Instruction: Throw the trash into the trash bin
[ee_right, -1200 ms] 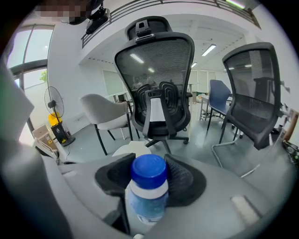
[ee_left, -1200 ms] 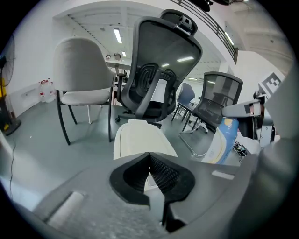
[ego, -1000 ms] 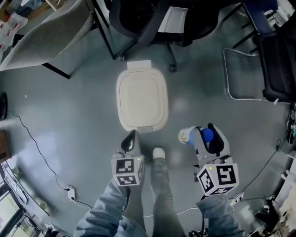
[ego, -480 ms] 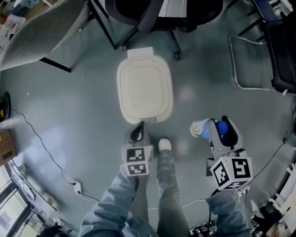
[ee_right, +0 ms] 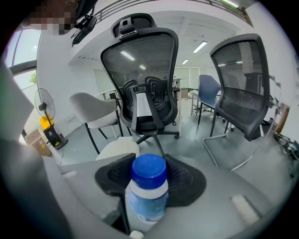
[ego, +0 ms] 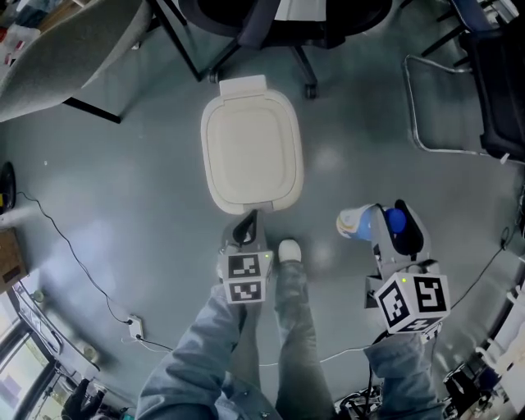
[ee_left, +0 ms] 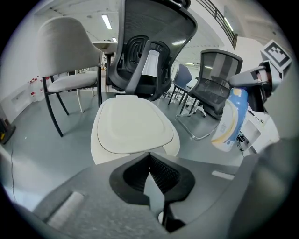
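A cream trash bin [ego: 252, 152] stands on the grey floor with its lid down; it also fills the middle of the left gripper view [ee_left: 133, 126]. My left gripper [ego: 245, 226] hangs just in front of the bin's near edge, its dark pads [ee_left: 161, 172] meeting at the tip with nothing between them. To the right, my right gripper [ego: 392, 231] is shut on a plastic bottle [ego: 354, 223] with a blue cap [ee_right: 148, 169] and a pale label. The bottle [ee_left: 230, 119] sticks out to the left, beside the bin and apart from it.
A black office chair [ego: 279, 20] stands behind the bin, a grey shell chair [ego: 74, 57] at the back left, a metal-framed chair [ego: 484, 82] at the right. The person's white shoe [ego: 288, 251] is between the grippers. Cables [ego: 74, 262] trail over the floor at the left.
The left gripper has sunk and come closer to the bin's near edge. The right gripper with the bottle has shifted a little to the right. The lid stays down.
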Tool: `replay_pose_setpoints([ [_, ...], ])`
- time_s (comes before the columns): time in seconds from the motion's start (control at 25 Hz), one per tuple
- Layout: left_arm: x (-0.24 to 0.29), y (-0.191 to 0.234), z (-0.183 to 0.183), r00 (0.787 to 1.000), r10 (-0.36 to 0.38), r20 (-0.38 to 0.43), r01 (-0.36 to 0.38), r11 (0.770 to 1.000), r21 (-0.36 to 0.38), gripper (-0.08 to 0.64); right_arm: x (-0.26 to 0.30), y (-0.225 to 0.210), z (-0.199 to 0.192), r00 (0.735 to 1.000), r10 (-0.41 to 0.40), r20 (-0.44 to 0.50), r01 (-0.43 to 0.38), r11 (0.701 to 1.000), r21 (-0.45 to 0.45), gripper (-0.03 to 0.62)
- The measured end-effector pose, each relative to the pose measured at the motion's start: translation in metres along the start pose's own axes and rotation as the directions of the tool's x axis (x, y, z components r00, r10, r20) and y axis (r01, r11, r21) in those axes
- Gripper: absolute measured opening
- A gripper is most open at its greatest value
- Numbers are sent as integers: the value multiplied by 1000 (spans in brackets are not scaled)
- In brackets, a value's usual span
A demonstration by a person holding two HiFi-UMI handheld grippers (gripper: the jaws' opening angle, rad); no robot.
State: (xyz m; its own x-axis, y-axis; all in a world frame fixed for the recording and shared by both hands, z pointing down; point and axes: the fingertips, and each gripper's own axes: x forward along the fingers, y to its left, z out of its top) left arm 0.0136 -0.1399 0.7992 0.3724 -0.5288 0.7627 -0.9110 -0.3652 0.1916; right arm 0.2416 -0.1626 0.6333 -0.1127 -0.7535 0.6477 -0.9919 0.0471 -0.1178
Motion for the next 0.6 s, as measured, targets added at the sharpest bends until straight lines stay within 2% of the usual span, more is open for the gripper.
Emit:
replay_pose_setpoints([
  [0.24, 2, 0, -7, 1000, 13, -1, -13, 999, 51, 6, 4, 0, 0, 1000, -2, 4, 2, 1000, 13, 195],
  [0.44, 2, 1, -7, 1000, 1, 2, -1, 999, 44, 6, 8, 4, 2, 1000, -1, 7, 1, 1000, 21, 195],
  [0.6, 2, -1, -8, 1000, -1, 13, 1, 998, 70, 6, 8, 6, 4, 1000, 0, 11, 0, 1000, 18, 195],
])
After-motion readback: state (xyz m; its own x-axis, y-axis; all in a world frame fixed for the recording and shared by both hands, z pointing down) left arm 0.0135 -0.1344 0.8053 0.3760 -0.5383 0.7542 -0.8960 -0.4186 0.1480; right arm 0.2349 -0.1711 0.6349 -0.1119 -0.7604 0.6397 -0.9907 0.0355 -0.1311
